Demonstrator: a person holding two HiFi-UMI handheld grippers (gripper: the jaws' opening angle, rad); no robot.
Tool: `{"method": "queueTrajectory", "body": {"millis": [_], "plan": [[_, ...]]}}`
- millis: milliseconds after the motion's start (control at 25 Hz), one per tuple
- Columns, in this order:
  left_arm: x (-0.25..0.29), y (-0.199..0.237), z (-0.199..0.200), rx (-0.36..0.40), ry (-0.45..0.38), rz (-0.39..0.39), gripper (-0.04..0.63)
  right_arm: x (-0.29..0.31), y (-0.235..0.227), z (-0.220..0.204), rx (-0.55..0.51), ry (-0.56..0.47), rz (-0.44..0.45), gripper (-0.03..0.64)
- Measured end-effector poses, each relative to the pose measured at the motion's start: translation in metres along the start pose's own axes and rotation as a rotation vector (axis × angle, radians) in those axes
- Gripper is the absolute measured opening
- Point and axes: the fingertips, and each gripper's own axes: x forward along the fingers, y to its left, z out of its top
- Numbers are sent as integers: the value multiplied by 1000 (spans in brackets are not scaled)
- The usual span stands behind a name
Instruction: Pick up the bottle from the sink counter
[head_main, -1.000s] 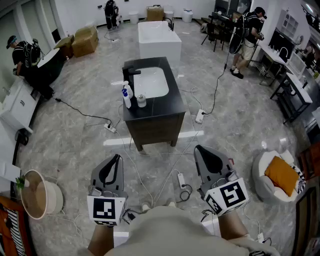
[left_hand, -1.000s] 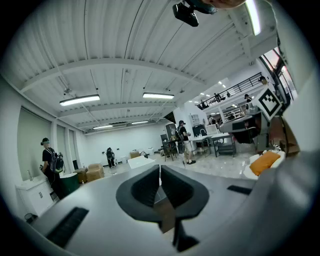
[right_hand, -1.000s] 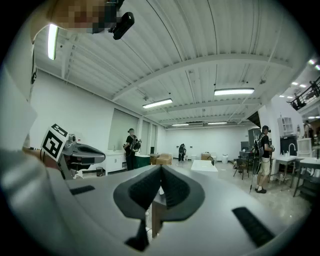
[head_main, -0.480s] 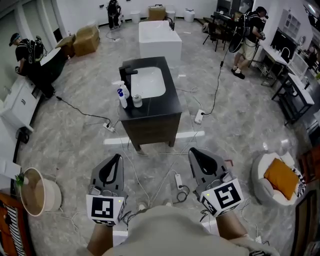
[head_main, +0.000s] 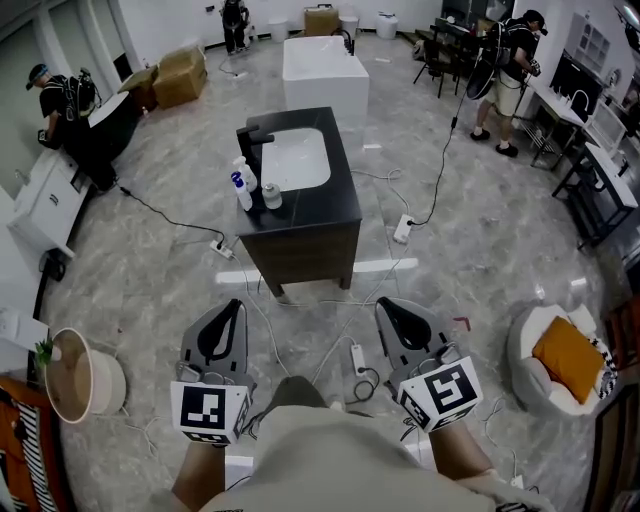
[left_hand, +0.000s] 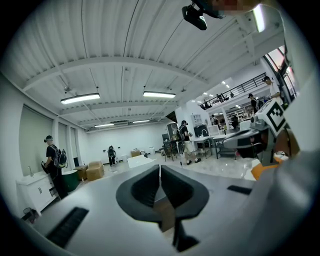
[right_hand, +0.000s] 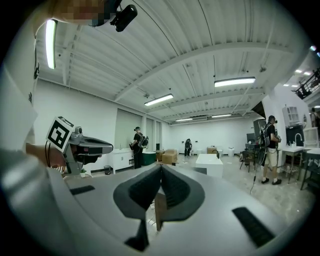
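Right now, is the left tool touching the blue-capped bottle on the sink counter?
Apart. The head view shows the left tool shut over the floor, well short of the sink counter where the blue-capped bottle stands.

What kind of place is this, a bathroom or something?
Probably a large hall used as a test studio, not a home: a sink cabinet stands alone in the open, power cables trail around it, and a white bathtub sits behind it.

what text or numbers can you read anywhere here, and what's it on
No words or numbers can be read.
Bottle on the counter: blue label, too small to read.
Left marker cube and right marker cube: black-and-white square patterns only, no letters.
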Motion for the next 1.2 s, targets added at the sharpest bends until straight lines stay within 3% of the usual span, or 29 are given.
{"method": "queueTrajectory", "body": {"millis": [360,640,1200], "plan": [[20,-10,10,33,-35,8,14,4,-15,-8,-2,-20,7,-3],[41,-11,-9,40,-40,-5,14,23,-22,-19,-18,-22,11,-3],[113,49,-30,18,-21,-9,14,121,-48,-15,-55,-5,11,-3]]}}
